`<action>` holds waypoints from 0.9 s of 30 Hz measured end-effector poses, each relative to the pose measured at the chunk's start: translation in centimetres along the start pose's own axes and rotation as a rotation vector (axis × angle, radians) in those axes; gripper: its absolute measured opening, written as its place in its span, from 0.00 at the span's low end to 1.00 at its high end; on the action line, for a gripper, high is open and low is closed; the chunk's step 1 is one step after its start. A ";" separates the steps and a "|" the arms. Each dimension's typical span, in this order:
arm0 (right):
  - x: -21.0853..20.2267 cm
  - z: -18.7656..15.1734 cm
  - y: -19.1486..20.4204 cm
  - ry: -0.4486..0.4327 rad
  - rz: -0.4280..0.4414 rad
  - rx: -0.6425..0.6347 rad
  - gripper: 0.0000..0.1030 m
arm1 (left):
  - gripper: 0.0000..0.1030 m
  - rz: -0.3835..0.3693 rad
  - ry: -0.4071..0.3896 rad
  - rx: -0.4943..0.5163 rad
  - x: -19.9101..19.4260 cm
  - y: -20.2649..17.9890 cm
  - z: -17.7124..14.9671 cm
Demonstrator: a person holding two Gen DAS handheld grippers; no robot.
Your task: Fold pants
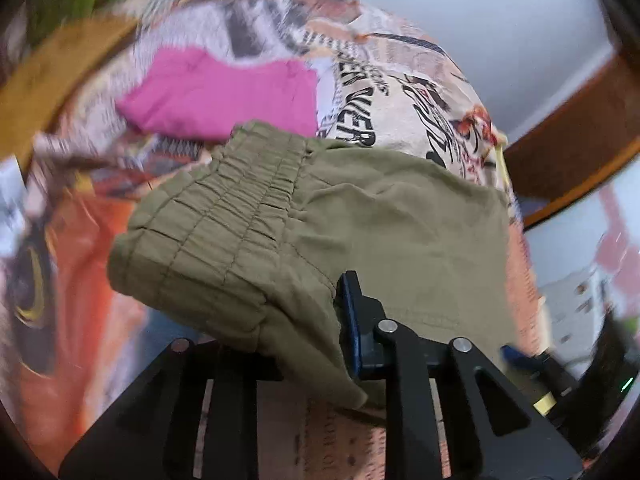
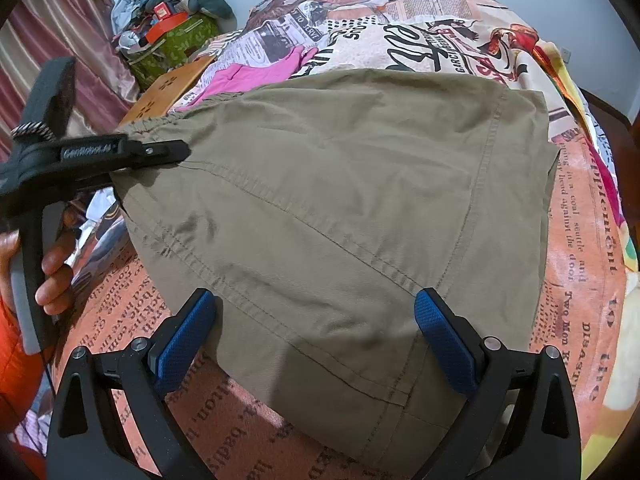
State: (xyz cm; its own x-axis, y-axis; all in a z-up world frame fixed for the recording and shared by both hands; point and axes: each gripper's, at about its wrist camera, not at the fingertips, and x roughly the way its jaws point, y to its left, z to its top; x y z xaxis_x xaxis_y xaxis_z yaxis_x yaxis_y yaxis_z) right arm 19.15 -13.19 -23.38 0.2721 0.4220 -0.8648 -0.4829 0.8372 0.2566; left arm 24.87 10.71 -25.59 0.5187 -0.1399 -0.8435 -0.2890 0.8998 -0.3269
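My left gripper (image 1: 320,320) has its jaws clenched on the elastic waistband of the olive pants (image 2: 340,200), lifting that corner. My right gripper (image 2: 316,336) hangs released over the near hem. The pants lie spread on the newsprint-patterned bedsheet (image 2: 580,280), a pink garment (image 1: 216,96) beyond them.
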 end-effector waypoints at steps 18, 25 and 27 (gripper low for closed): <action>-5.3 -5.0 -5.0 -0.076 -0.002 0.264 0.95 | 0.17 0.253 -0.260 0.397 -8.4 -5.9 -5.3; -5.1 -7.4 -7.5 -0.071 0.045 0.368 0.95 | 0.16 0.303 -0.379 0.567 -9.9 -10.9 -6.0; -4.9 -7.5 -7.6 -0.080 0.052 0.375 0.95 | 0.14 0.293 -0.404 0.586 -10.1 -12.2 -5.9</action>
State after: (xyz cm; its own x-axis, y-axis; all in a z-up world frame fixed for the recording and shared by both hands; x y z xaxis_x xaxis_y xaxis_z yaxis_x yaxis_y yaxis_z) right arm 15.23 -24.23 -24.32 0.3262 0.4809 -0.8138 -0.1636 0.8766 0.4524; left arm 18.39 -1.27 -15.60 0.7728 0.1983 -0.6028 -0.0450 0.9646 0.2597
